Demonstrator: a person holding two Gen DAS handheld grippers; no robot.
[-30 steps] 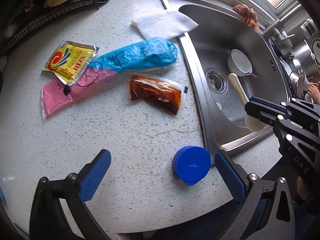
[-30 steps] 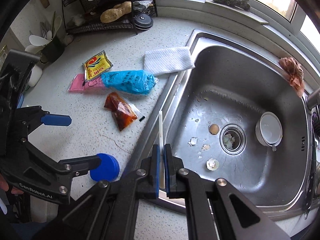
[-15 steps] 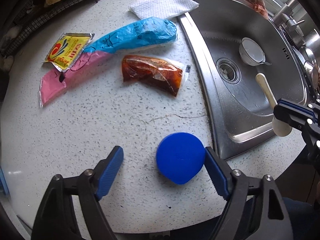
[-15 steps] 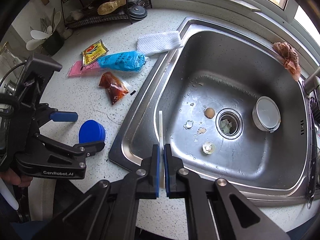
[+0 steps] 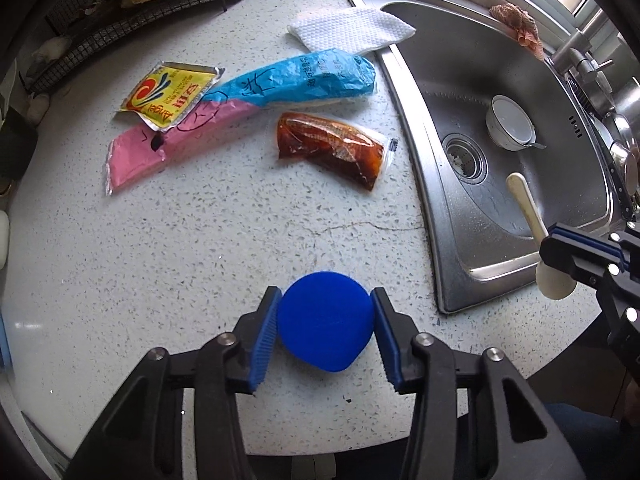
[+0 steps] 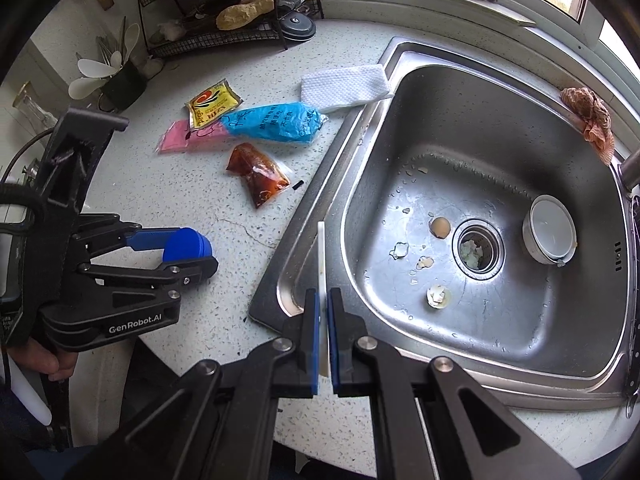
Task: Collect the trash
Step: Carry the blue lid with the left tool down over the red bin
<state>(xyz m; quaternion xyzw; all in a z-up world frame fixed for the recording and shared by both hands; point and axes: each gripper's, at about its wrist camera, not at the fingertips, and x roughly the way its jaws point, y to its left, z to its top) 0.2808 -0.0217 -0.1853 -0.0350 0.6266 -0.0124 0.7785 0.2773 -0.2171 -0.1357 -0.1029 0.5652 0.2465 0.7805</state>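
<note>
The blue cap is flanked on both sides by the pads of the left tool, down at the near edge of the speckled counter. The jaws have just been closing, and the cap is now seen pinched between them, each pad touching its rim. From the right wrist view the same cap is seen caught at the tips of the left tool, still resting on the counter, just beside the sink.

The right tool is clenched tight on a white spoon, whose thin edge is seen rising upright between the pads. In the left wrist view that spoon is seen over the sink's near corner, held by the right tool.

Further back on the counter more rubbish is spread out: a brown sauce packet, a blue bag overlapping a pink bag, a yellow packet lying on the pink one, and a white paper towel at the sink's edge. Inside the sink, eggshell bits are scattered near the drain, and a white bowl is parked to its right.
</note>
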